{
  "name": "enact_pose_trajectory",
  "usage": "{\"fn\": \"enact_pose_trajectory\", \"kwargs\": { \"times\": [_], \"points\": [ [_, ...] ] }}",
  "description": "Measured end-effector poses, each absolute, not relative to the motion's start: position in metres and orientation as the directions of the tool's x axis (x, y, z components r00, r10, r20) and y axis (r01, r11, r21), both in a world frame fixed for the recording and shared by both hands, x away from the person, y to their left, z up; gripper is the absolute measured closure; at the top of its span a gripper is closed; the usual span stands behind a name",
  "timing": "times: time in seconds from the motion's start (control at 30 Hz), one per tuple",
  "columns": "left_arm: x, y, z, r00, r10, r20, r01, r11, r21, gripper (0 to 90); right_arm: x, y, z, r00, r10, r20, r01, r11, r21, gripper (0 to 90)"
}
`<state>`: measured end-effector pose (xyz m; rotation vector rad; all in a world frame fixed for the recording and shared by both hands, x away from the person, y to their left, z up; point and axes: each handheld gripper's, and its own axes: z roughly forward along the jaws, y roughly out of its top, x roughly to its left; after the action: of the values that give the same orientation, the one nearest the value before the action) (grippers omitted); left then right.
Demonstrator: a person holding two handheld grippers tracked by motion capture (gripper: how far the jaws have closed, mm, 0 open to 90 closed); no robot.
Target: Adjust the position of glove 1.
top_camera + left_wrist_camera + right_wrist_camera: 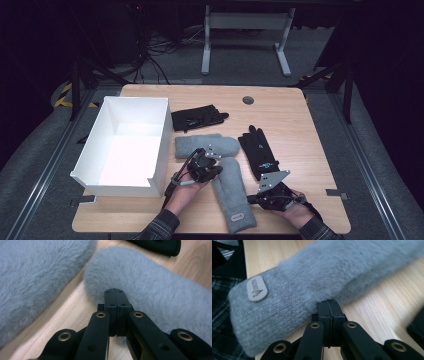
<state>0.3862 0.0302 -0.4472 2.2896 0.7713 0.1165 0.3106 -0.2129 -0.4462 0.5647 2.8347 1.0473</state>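
A person is standing at the near edge of the wooden tabletop (pixel 290 107), plaid sleeves coming in from below, with a hand-held gripper in each hand. The left hand-held gripper (pixel 209 156) is sitting between two grey mittens. Its jaws are pressed together with nothing between them, and in the left gripper view their tips (pixel 115 293) are right at the fuzzy rounded end of the nearer mitten (pixel 150 290); I cannot tell whether they are touching the fleece. That nearer mitten (pixel 231 192) is lying lengthwise toward the person, its knitted cuff at the front edge of the tabletop. The other mitten (pixel 206 145) is lying crosswise just behind it, beside the white box (pixel 162 135).

The right hand-held gripper (pixel 264 186) is resting to the right of the long mitten, near its cuff. Its jaws are also closed on nothing; in the right gripper view the tips (pixel 329 304) are just at the mitten's side (pixel 317 282), where the knit cuff with its small pale label (pixel 257 288) is meeting the fleece.

A black glove (pixel 259 150) is lying just beyond the right hand-held gripper, fingers pointing away. A second black glove (pixel 197 118) is lying further back, next to the box's far corner. The box is standing open at the left of the tabletop.
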Motion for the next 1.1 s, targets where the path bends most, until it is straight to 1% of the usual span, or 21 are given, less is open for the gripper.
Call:
{"fn": "enact_pose_trajectory", "kwargs": {
  "times": [0.17,0.37,0.57,0.9,1.03,1.1],
  "points": [
    [0.391,0.024,-0.446,0.820,0.557,-0.132,0.492,-0.569,0.659,90.0,0.312,-0.203,-0.447,-0.937,0.343,0.064,0.299,0.698,0.651,90.0],
    [0.398,0.010,-0.447,0.831,0.539,-0.139,0.484,-0.577,0.658,90.0,0.315,-0.192,-0.449,-0.938,0.337,0.080,0.302,0.682,0.667,90.0],
    [0.403,-0.003,-0.444,0.842,0.513,-0.163,0.479,-0.574,0.664,90.0,0.318,-0.178,-0.452,-0.939,0.334,0.078,0.295,0.670,0.681,90.0],
    [0.405,-0.010,-0.443,0.857,0.486,-0.170,0.465,-0.590,0.660,90.0,0.323,-0.163,-0.455,-0.938,0.337,0.076,0.291,0.653,0.700,90.0],
    [0.404,-0.004,-0.439,0.854,0.492,-0.168,0.466,-0.582,0.666,90.0,0.321,-0.170,-0.451,-0.936,0.344,0.070,0.290,0.644,0.708,90.0],
    [0.401,0.006,-0.433,0.849,0.502,-0.163,0.467,-0.570,0.676,90.0,0.322,-0.182,-0.445,-0.929,0.364,0.073,0.299,0.619,0.726,85.1]
  ]
}}
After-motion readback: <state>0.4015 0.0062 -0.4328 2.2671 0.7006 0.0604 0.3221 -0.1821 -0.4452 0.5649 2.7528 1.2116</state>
